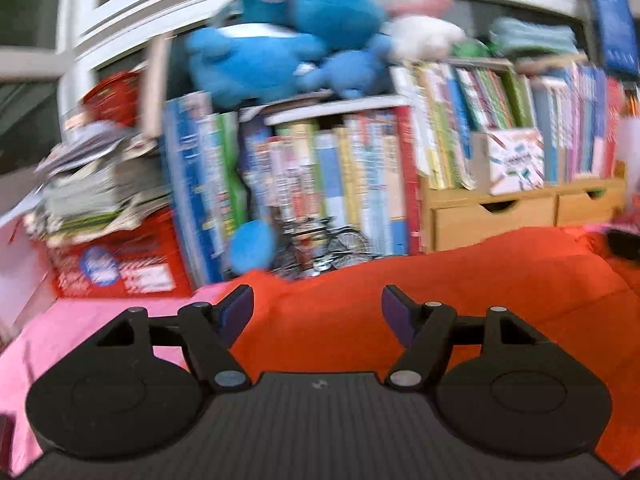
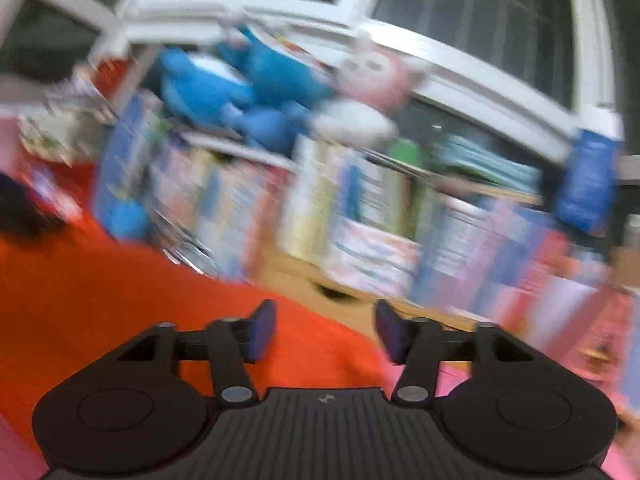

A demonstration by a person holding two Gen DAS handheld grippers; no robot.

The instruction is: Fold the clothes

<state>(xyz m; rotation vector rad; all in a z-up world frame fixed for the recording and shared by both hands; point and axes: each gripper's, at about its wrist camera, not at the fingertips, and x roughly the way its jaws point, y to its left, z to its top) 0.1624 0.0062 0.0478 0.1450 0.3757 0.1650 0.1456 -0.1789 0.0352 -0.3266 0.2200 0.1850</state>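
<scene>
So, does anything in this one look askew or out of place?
Mostly clutter behind the orange garment: the paper stack leans unevenly, and blue plush toys are piled loosely above the books. Both grippers' jaws are open. The right view is motion-blurred.

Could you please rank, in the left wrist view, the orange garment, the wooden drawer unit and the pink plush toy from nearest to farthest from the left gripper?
From the left gripper:
1. Orange garment, directly under and ahead of the open fingers.
2. Wooden drawer unit, behind the garment, to the right.
3. Pink plush toy, up on top of the books, upper right.
</scene>
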